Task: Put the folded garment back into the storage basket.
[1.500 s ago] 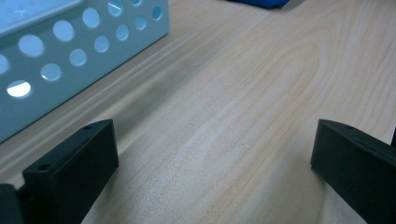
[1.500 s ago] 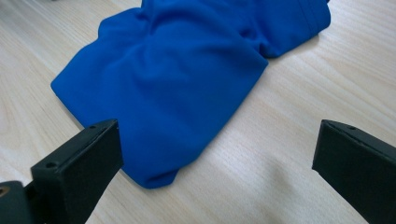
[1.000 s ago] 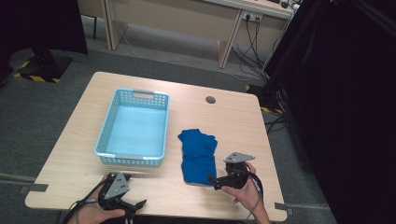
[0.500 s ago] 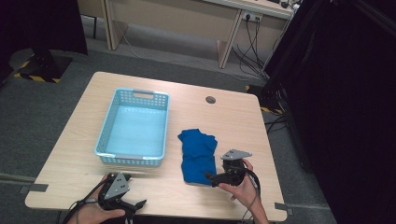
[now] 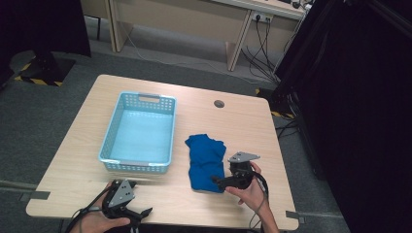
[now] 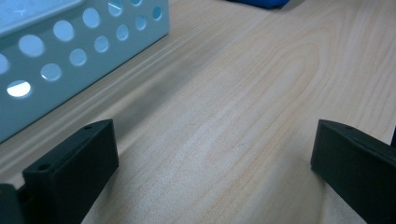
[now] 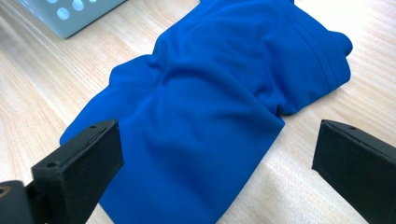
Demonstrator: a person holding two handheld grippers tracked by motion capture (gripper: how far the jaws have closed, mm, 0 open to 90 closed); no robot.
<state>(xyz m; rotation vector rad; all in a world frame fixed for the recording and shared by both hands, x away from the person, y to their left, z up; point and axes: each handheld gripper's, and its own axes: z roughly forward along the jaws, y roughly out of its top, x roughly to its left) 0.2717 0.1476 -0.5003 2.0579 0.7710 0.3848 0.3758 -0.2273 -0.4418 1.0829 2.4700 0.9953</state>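
Note:
A folded blue cloth (image 5: 205, 161) lies on the wooden table (image 5: 243, 121), to the right of a light blue plastic basket (image 5: 140, 133). My right gripper (image 5: 219, 181) stands open at the cloth's near right corner, its jaws wide apart over the blue cloth (image 7: 210, 112). Down at the table's front left edge, my left gripper (image 5: 141, 213) is open above bare wood, with the basket wall (image 6: 70, 56) close on its left. A sliver of the cloth (image 6: 261, 3) shows far off in the left gripper view.
The basket holds nothing. A round cable hole (image 5: 219, 103) sits in the table near its far edge. Black curtains (image 5: 359, 97) hang close on the right, and desks with cables (image 5: 257, 43) stand behind the table.
My right gripper has moved slightly left and forward, onto the cloth's near edge. The left gripper has stayed in place.

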